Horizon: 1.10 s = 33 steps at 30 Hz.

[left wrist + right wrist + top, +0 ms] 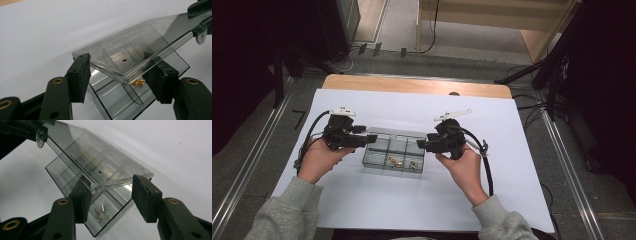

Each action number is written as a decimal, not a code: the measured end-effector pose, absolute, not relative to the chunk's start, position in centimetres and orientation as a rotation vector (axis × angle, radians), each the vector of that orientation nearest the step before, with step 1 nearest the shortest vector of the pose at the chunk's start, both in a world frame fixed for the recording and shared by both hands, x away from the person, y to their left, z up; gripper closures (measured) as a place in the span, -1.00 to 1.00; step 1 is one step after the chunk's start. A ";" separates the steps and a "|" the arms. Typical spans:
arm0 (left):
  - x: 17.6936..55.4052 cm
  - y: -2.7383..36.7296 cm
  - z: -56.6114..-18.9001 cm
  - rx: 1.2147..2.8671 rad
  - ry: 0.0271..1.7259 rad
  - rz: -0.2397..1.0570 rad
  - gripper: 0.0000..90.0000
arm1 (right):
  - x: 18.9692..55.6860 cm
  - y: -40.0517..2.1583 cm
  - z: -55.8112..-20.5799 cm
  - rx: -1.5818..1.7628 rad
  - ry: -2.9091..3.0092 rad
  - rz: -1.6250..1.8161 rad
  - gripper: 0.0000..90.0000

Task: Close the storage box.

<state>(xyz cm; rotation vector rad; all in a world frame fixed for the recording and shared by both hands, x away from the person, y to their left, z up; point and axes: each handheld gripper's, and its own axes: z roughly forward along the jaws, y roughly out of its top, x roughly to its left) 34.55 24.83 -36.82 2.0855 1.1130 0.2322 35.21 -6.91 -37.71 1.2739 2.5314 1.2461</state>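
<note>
A clear plastic compartment box (394, 152) with a hinged transparent lid (130, 52) sits on the white-covered surface (362, 200), midway between the two hands. The left hand-held gripper (368, 141) is at the box's left end and the right hand-held gripper (422, 145) at its right end. In both gripper views the lid is raised at a slant and its edge lies between the black pads, but the pads stand clear of it on either side, so both hand-held grippers are moderately wide and hold nothing. Small gold-coloured metal parts (139, 82) lie in one front compartment, and small silver metal pieces (101, 212) in another.
</note>
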 end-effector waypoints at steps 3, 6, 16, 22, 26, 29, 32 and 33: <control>34.1 24.8 -37.0 2.096 1.107 0.236 -0.10 | 34.9 -6.9 -37.9 1.273 2.539 1.237 0.14; 33.6 24.7 -37.2 2.097 1.107 0.243 -0.10 | 34.5 -7.0 -38.3 1.271 2.535 1.236 0.15; 32.6 25.2 -38.4 2.108 1.086 0.217 -0.15 | 32.8 -7.0 -39.5 1.281 2.537 1.240 0.15; 32.1 25.3 -39.2 2.130 1.060 0.224 -0.19 | 32.2 -7.1 -40.1 1.276 2.536 1.249 0.14; 31.9 25.3 -39.8 2.139 1.049 0.222 -0.19 | 32.0 -7.0 -40.6 1.277 2.548 1.228 0.14; 31.7 25.4 -40.4 2.147 1.039 0.212 -0.19 | 31.7 -6.8 -41.0 1.268 2.549 1.211 0.15; 31.6 25.5 -40.9 2.144 1.034 0.210 -0.19 | 31.6 -6.7 -41.4 1.266 2.555 1.199 0.15; 31.6 25.6 -41.1 2.146 1.035 0.203 -0.19 | 31.5 -6.7 -41.6 1.265 2.553 1.194 0.15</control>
